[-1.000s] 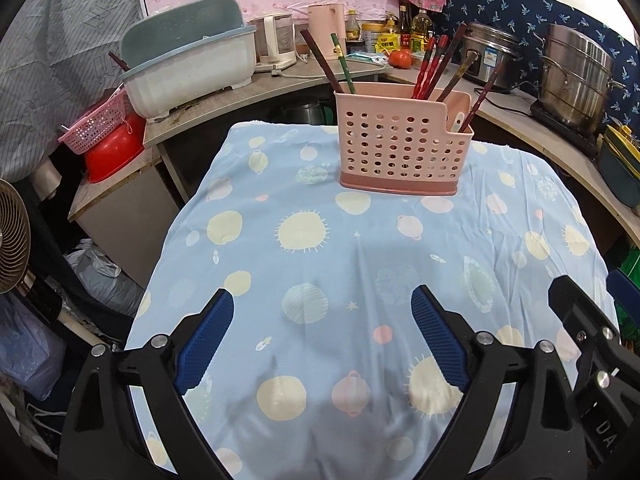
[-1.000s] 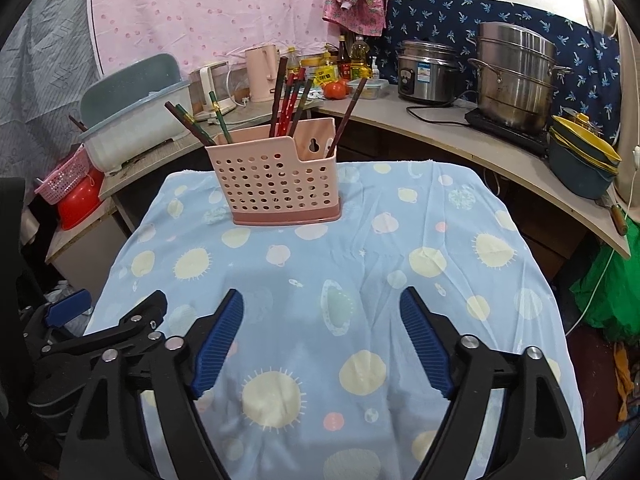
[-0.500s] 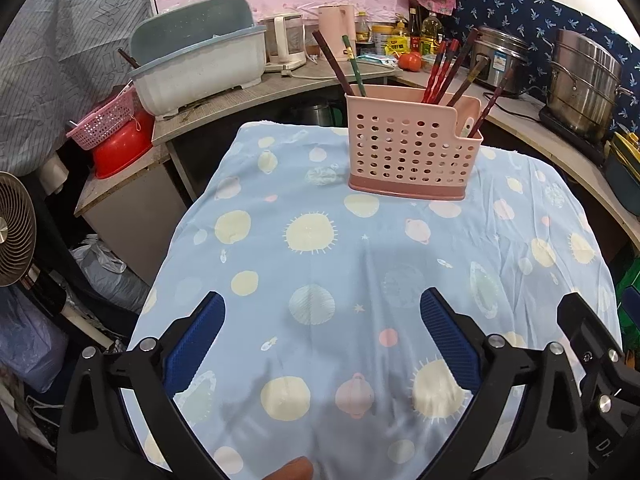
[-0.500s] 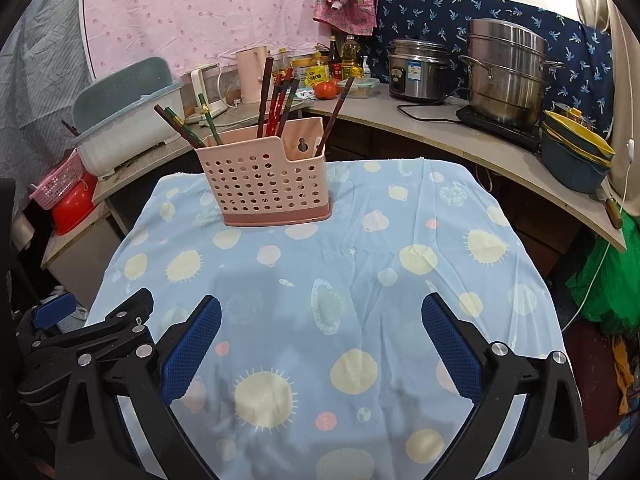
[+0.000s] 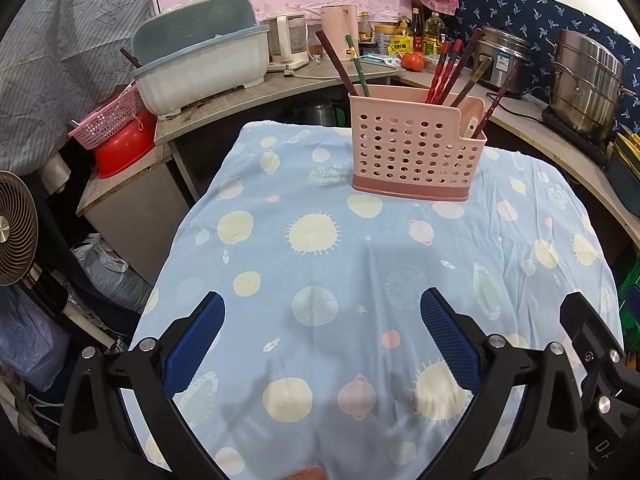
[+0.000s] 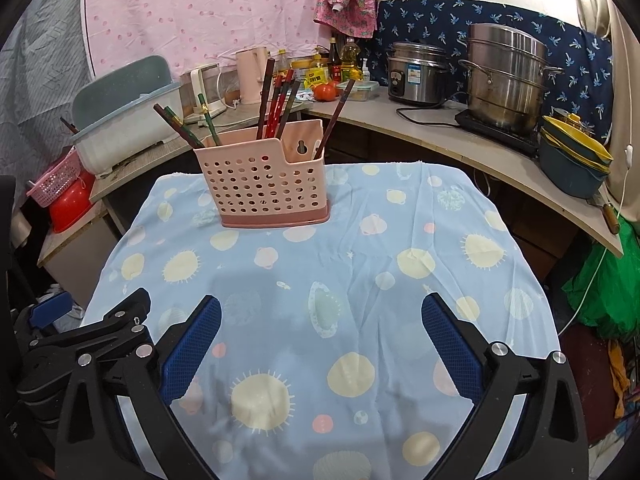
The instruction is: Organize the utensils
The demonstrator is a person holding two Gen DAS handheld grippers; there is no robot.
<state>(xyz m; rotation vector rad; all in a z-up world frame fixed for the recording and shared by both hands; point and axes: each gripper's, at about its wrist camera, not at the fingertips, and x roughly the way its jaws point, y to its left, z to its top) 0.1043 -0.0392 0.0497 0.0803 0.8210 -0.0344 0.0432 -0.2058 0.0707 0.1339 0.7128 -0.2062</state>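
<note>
While both grippers hang low over the near part of the cloth (image 5: pixel 320 248), the caddy (image 5: pixel 416 148) stands upright well beyond them, on the far part of that cloth. The left gripper (image 5: pixel 322 340) has its blue pads (image 5: pixel 196 340) spread wide, with bare cloth between them and nothing held. The right gripper (image 6: pixel 320 340) is spread just as wide, its pads (image 6: pixel 450 344) also apart and holding nothing. In the right view the left gripper's black frame shows down to the caddy's near left.

The caddy is pink plastic with rows of round holes and a darker base. Chopsticks (image 5: pixel 444 72) lean out of its top: two dark ones at its left end, a red and brown bunch toward the middle, and one more in the lower, notched section at its right end.

Behind the caddy runs a curved counter (image 6: pixel 460 136). To the caddy's left on it sits a dish rack (image 5: pixel 200 60); to its right stand a rice cooker (image 6: pixel 416 74) and a steel steamer (image 6: pixel 504 80). A tomato (image 5: pixel 412 62) lies just behind the chopstick tips.
</note>
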